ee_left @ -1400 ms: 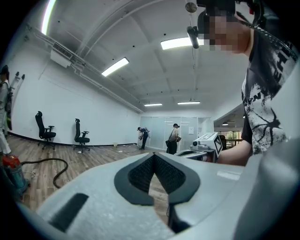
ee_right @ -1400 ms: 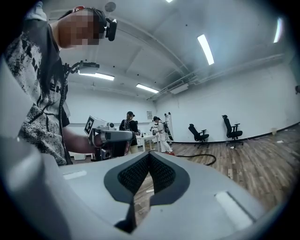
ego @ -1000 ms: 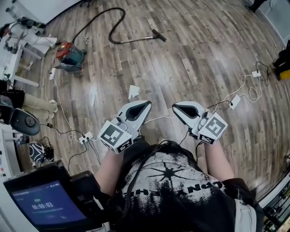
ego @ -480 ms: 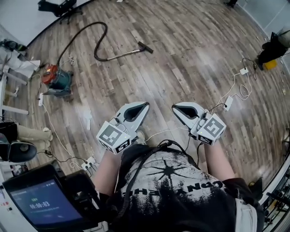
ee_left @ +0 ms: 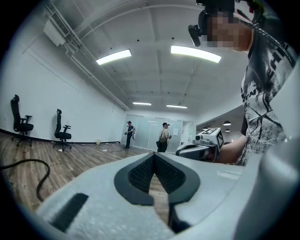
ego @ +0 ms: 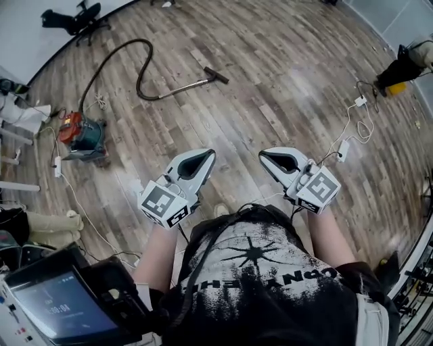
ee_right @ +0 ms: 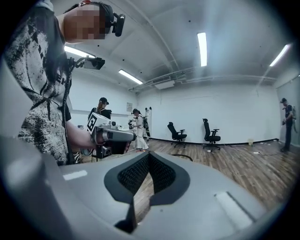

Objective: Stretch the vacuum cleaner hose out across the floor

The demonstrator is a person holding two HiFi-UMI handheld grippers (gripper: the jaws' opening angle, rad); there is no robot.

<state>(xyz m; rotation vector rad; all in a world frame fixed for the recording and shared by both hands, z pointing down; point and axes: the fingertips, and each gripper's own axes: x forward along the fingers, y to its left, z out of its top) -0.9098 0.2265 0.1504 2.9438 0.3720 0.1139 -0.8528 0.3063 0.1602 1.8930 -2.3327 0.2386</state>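
A red and teal vacuum cleaner (ego: 82, 134) stands on the wood floor at the left of the head view. Its black hose (ego: 120, 59) curls away from it and runs into a metal wand with a floor nozzle (ego: 215, 75). A stretch of the hose (ee_left: 33, 174) shows at the left gripper view's edge. My left gripper (ego: 207, 155) and right gripper (ego: 265, 155) are held side by side in front of my body, far from the hose. Both are shut with nothing between the jaws, as the left gripper view (ee_left: 153, 157) and right gripper view (ee_right: 148, 156) show.
White cables and power strips (ego: 346, 144) trail across the floor at the right, and another cable (ego: 81, 213) at the left. Office chairs (ego: 74, 19) stand by the far wall. A yellow and black machine (ego: 399, 73) is at the right edge. People (ee_left: 164, 138) stand further off.
The view has shifted over the floor: the vacuum cleaner and hose sit lower and closer in the picture. Both grippers stay shut and keep their place in front of my body.
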